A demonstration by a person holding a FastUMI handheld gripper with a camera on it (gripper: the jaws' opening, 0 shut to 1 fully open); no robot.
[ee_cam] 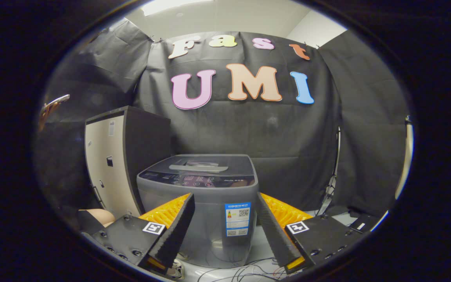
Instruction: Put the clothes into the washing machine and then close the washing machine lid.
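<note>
A: Where does the washing machine (198,196) stand?

B: On the floor (264,243) against the booth's back wall, just beyond the gripper (225,213), with its front panel showing in the gap between the two fingers. A tall cabinet (112,160) stands close at its left rear corner.

A: And the lid (204,164)?

B: Down flat on the top of the machine, handle facing forward above the control strip. That is how the task wants it to end up, though a lid lying shut would look the same whether clothes are inside or not.

A: Can you see the clothes?

B: No garment that I can make out, and the drum is hidden under the lid, so I cannot tell where they are.

A: What are the fingers doing?

B: Spread wide apart, holding nothing. My guess is that they are held back and level with the machine's front so the whole of it stays in sight.

A: Anything else down there?

B: Loose cables (241,270) on the floor at the machine's front foot, worth keeping clear of.
</note>
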